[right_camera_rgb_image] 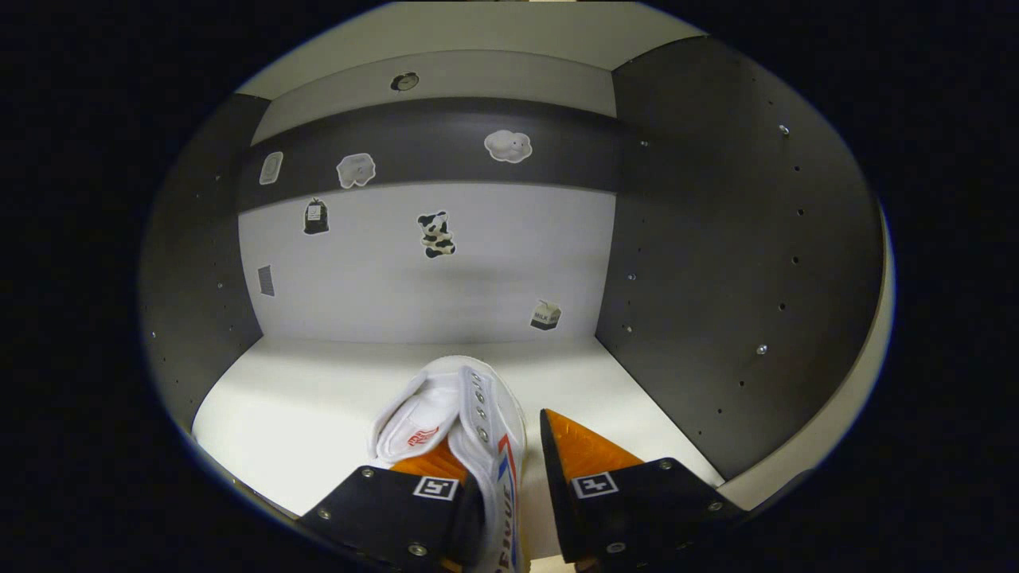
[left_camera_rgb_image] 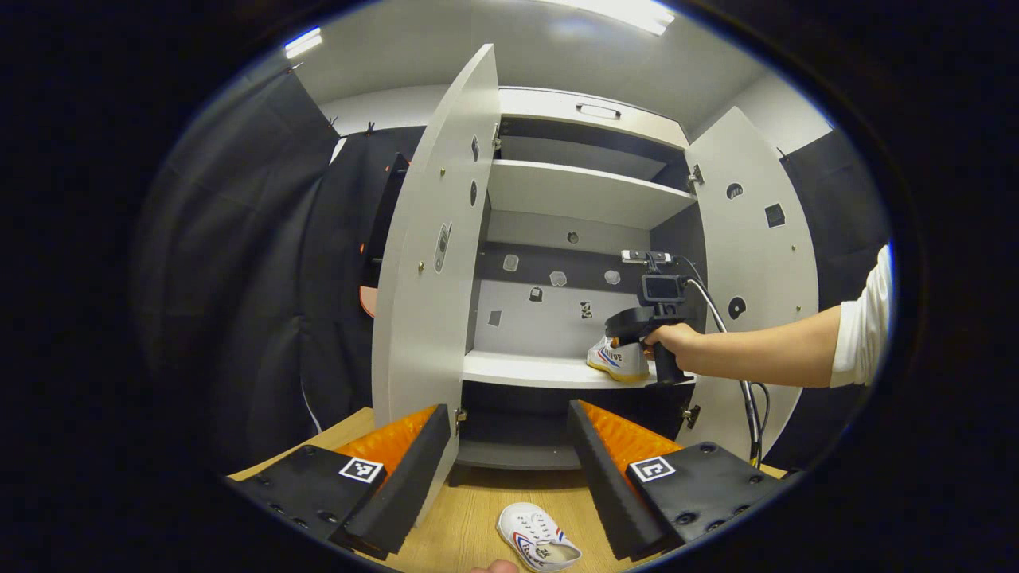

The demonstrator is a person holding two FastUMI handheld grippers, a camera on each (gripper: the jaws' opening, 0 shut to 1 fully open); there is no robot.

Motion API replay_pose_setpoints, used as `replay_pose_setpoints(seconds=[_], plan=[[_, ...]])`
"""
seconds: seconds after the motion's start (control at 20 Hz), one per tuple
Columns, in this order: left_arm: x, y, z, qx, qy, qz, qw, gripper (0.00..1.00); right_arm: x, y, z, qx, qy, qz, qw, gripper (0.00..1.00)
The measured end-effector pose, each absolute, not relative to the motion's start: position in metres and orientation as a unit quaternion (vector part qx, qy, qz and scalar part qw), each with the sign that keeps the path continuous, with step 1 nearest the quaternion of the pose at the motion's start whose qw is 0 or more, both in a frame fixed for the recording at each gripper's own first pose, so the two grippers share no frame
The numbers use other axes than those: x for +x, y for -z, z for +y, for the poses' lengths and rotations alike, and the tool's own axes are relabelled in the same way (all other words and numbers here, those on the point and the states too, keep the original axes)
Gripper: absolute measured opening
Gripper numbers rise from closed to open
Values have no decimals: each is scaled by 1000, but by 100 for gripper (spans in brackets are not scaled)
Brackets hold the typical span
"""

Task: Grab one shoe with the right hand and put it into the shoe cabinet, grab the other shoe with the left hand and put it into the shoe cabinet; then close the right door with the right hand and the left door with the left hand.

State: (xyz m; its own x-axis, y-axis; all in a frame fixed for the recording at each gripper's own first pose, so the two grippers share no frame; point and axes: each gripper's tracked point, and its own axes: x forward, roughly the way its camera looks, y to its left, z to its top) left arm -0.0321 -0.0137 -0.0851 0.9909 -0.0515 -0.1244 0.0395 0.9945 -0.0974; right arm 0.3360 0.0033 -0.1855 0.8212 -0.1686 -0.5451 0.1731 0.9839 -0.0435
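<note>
Nearest, the left gripper (left_camera_rgb_image: 509,469) hung wide apart and empty over the second shoe (left_camera_rgb_image: 538,539), which lay on the wooden floor (left_camera_rgb_image: 470,509) just in front of the shoe cabinet (left_camera_rgb_image: 557,199). Farther in, the right gripper (right_camera_rgb_image: 509,477) had the first shoe (right_camera_rgb_image: 486,430) on the cabinet's middle shelf (right_camera_rgb_image: 318,398); one finger was inside the shoe's opening, the other looked apart from its side, so the grip seemed loosened. Both doors, left door (left_camera_rgb_image: 430,263) and right door (left_camera_rgb_image: 756,263), stood open: one shoe nearly placed, the other shoe and both doors left.
</note>
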Motion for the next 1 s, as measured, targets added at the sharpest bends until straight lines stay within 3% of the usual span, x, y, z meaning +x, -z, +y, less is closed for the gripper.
replay_pose_setpoints(seconds=[0.15, 0.3, 0.7, 1.0], plan=[[-27, 85, -15, -48, 26, 61, 997, 96, 323, 174, 4, -1, 64, 282, 957, 53], [-22, 85, -19, -52, 32, 58, 996, 96, 305, 150, 11, 0, 37, 259, 965, 56], [-12, 88, -28, -61, 42, 58, 996, 97, 228, 24, 25, 10, -29, 112, 993, 68], [-10, 86, -32, -68, 49, 54, 995, 96, 151, -7, 9, 29, -40, 49, 998, 82]])
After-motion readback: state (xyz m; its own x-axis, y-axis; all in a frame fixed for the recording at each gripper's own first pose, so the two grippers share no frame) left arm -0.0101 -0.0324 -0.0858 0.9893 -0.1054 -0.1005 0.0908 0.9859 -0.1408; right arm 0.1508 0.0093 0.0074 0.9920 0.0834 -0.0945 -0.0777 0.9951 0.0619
